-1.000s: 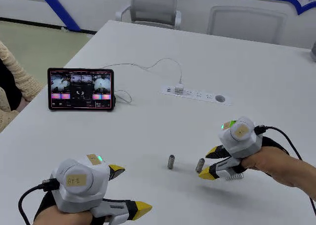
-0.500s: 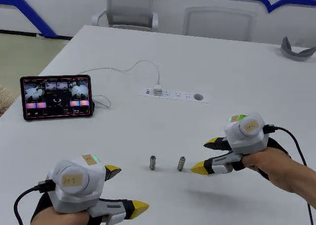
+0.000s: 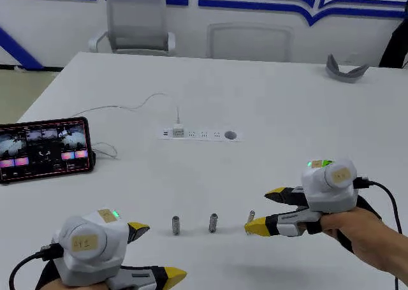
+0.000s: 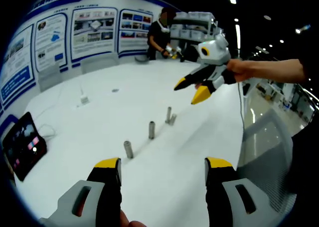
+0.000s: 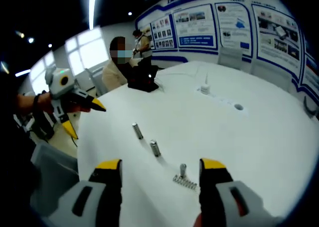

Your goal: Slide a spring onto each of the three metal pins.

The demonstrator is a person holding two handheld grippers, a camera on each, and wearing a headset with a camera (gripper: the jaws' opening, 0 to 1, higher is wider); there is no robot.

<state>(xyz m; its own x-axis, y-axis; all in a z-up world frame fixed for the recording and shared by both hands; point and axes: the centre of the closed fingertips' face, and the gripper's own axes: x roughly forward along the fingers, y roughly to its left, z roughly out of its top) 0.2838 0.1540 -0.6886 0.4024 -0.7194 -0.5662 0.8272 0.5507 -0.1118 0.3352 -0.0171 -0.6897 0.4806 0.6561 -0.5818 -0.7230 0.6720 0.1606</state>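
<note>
Three short metal pins stand in a row on the white table (image 3: 268, 105). The left pin (image 3: 176, 225) and middle pin (image 3: 213, 222) each look ribbed, as if a spring sits on them. The third pin (image 3: 251, 217) (image 5: 183, 169) is bare, and a loose spring (image 5: 185, 182) (image 4: 173, 119) lies flat beside its foot. My right gripper (image 3: 265, 210) (image 5: 159, 166) hovers open just right of that pin, holding nothing. Near the table's front edge my left gripper (image 3: 157, 252) (image 4: 162, 164) is open, holding nothing, a little short of the left pin (image 4: 128, 149).
A tablet (image 3: 41, 148) lies at the left, its cable running to a power strip (image 3: 201, 135) mid-table. A grey headset (image 3: 344, 70) rests at the far right. Two chairs (image 3: 137, 22) stand behind the table. People (image 4: 164, 32) stand across the room.
The head camera has tilted up and panned right. My right gripper has drawn back to the right from the pins, uncovering the third pin. The left gripper stays about where it was.
</note>
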